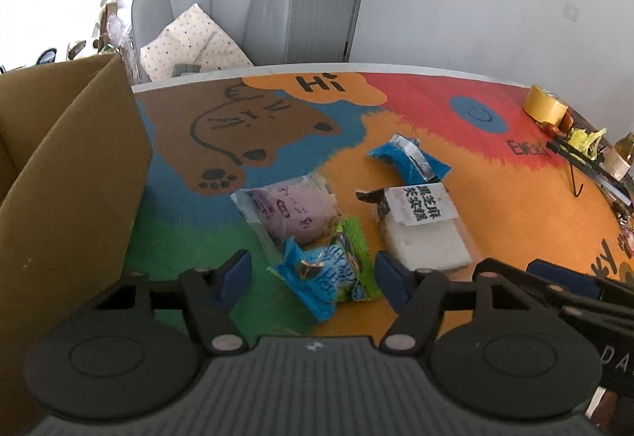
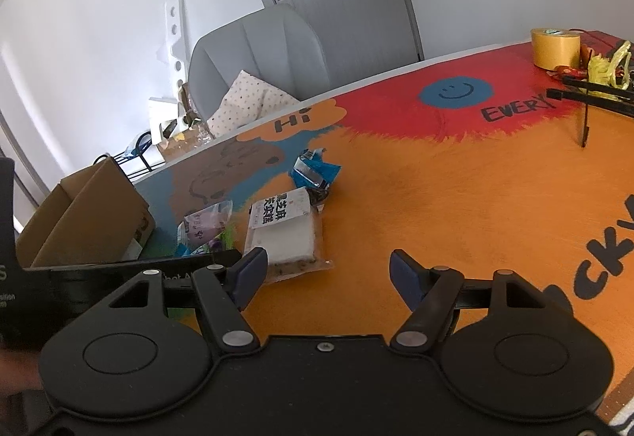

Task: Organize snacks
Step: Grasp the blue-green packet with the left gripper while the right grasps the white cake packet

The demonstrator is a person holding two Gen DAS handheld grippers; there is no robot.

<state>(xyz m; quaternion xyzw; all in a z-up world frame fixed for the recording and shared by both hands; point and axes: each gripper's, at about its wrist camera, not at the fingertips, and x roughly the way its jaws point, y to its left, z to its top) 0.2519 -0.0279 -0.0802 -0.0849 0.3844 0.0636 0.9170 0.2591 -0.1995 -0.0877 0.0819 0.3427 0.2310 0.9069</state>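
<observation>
Left gripper (image 1: 313, 271): fingers apart, blue pads either side of the small wrappers; no pad seems to press on them, so nothing is grasped.
Right gripper (image 2: 325, 273): fingers spread wide over bare orange cloth, holding nothing; its left pad sits just beside the white snack's near end.
Blue candy packet (image 1: 315, 283): lies on the table between the left fingers, overlapping a green packet (image 1: 354, 261).
Purple snack bag (image 1: 289, 212): just behind those two, touching them.
White snack bar (image 1: 426, 234): clear wrapper with a black-lettered label, right of the small wrappers and near the left gripper's right finger.
Crumpled blue wrapper (image 1: 408, 160): farther back, touching the white bar's far end.
Cardboard box (image 1: 67, 166): open, at the table's left edge, apart from the snack cluster.
Table (image 2: 455, 198): covered by a bright cartoon cloth.
Tape roll (image 2: 554, 48): yellow, at the far right corner beside some clutter.
Chair (image 1: 214, 4): grey, behind the table, with a dotted cushion (image 1: 194, 40) on the seat.
</observation>
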